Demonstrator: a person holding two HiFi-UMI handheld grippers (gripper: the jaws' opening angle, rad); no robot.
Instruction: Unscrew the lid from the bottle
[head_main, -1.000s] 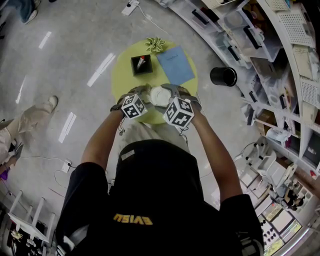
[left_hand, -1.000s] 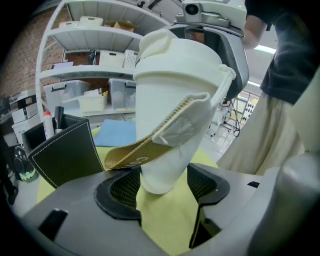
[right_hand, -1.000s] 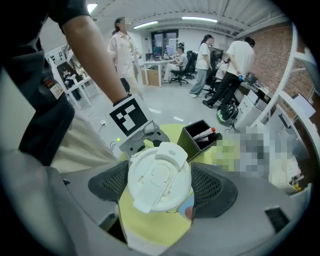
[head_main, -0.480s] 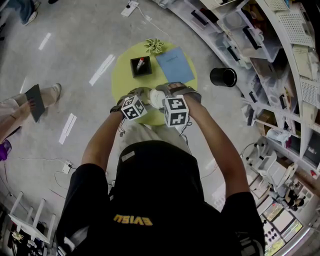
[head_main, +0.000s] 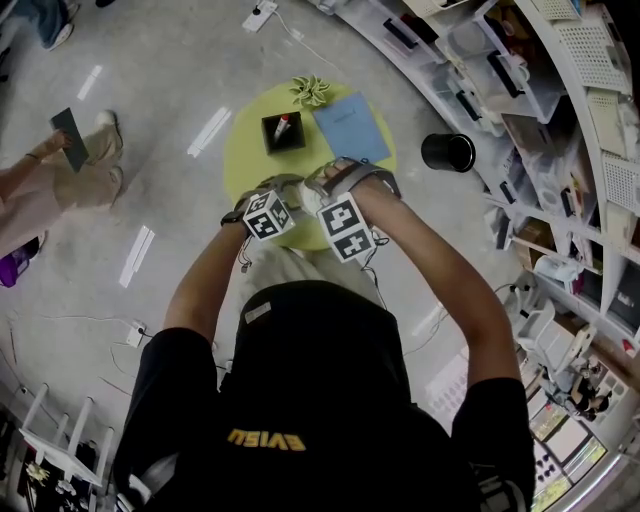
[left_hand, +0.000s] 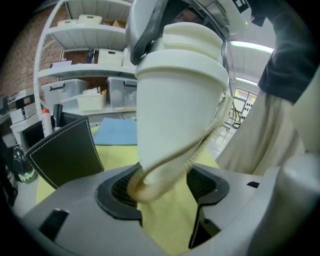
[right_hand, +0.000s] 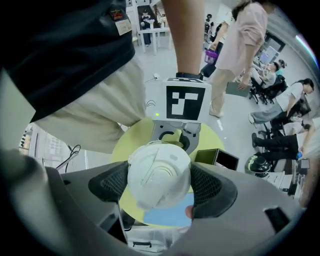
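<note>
Bottle (left_hand: 175, 115): white, tapered, plastic by the look. It is held in the air over the near half of the round yellow table (head_main: 245, 150), between the person's two tools.

Left gripper (left_hand: 165, 187): jaws clamped across the narrow base end, with the braided carry loop (left_hand: 200, 145) caught against one pad.

Right gripper (right_hand: 160, 186): jaws closed on the sides of the lid (right_hand: 159, 180). The meshed pads press on both flanks, and its camera looks straight onto the cap's top.

Black pen holder (head_main: 283, 130) and blue notebook (head_main: 350, 128) sit on the far half of the table, well apart from the work.

Handling, my estimate: light, stiff shell with a smooth skin, so it is likely to turn in the left jaws once torque goes on. The taper makes the base a poor seat; a hold higher on the body would be surer. The lid is wide and rigid, and the grip on its rim looks sound. Whether the thread has loosened, cannot tell.
</note>
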